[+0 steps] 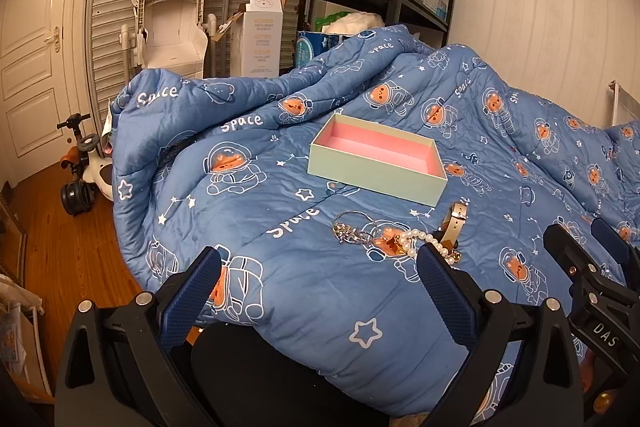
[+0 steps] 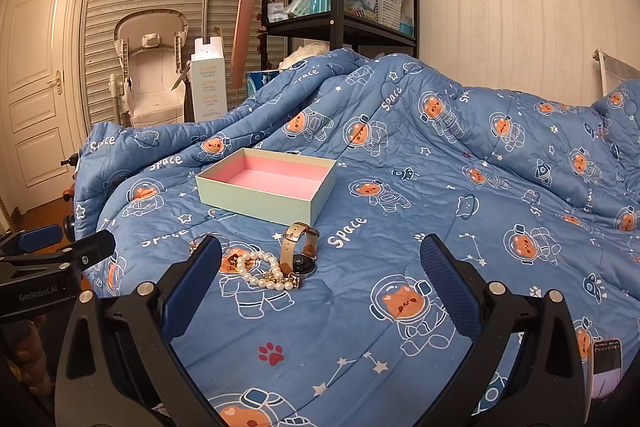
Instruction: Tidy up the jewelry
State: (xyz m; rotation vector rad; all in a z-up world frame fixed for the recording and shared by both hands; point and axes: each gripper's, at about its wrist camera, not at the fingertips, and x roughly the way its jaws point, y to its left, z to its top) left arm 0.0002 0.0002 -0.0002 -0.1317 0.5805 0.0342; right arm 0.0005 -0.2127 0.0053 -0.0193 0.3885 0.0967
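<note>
both grippers hang over the bed with their jaws spread wide and nothing between them. the left gripper (image 1: 318, 269) sits low over the blue space-bear quilt (image 1: 304, 291), and the right gripper (image 2: 320, 259) hovers just beside it, its black frame showing at the edge of the left view. just past the fingertips the jewelry lies in a small heap on the quilt: a pearl bracelet (image 2: 260, 273) curled against a watch (image 2: 298, 245) with a pale strap (its dial faces up), and a silver keyring (image 1: 352, 229) a little to the left. beyond them, near but not touching, rests the open box (image 2: 268, 187), mint outside and pink inside, with nothing in it. farther back stand a black shelf unit (image 2: 340, 15) and a white door (image 1: 30, 59).
</note>
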